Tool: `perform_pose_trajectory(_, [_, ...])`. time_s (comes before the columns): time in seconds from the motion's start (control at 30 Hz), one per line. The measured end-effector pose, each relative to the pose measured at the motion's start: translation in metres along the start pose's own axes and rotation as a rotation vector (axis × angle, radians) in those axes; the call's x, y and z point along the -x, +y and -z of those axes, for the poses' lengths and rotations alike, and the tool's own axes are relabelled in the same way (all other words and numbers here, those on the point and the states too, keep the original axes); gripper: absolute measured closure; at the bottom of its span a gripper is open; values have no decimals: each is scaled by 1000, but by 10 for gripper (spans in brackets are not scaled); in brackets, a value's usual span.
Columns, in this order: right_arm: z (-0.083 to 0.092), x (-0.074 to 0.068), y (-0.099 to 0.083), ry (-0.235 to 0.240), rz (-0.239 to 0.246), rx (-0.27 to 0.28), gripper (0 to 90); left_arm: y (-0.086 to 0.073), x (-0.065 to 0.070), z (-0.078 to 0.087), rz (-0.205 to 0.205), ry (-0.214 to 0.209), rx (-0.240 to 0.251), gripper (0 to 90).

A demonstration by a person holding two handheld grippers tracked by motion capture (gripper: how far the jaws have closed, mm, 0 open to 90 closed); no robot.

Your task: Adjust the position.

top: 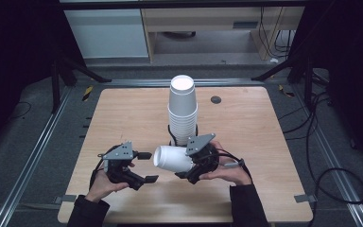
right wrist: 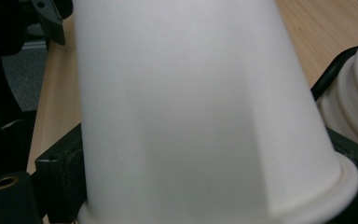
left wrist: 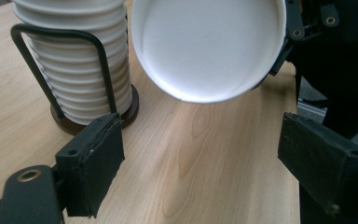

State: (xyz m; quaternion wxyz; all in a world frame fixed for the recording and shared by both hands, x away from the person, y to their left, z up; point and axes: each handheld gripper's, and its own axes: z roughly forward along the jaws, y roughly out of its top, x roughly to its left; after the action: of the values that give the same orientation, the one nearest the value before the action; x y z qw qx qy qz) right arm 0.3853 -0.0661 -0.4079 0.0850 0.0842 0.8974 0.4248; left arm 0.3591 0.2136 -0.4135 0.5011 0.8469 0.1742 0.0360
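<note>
Jaws of right gripper [top: 189,165] clamp cup [top: 170,158] sideways above table [top: 246,132].

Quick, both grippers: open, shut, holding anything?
Left gripper: open, jaws wide apart, holding nothing.
Right gripper: shut on the white paper cup, held sideways.

I count one loose cup [top: 171,158], white, lying sideways between the fingers of my right gripper [top: 189,166]. One stack of cups [top: 183,111] stands on the tabletop [top: 123,113]; in the left gripper view I make out about ten rims in it, though the top is cut off there, so I cannot give the full number. One wire holder [left wrist: 74,74] with one dark round base keeps that stack. I have two grippers, the left gripper [top: 144,166] being the second, each with two fingers. One small dark disc [top: 216,100] sits on the tabletop.
</note>
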Motion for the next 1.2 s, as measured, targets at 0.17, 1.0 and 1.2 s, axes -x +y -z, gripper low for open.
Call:
perform_pose_trajectory(0.17, [-8, -2, 5, 13, 50, -73, 87, -1, 0, -3, 1, -19, -34, 137])
perform_pose_trajectory(1.0, [-44, -18, 14, 56, 134, -188, 83, -2, 1, -15, 10, -36, -144, 206])
perform_pose_trajectory(1.2, [-45, -18, 13, 62, 133, -195, 73, -3, 1, -15, 2, -40, -148, 220])
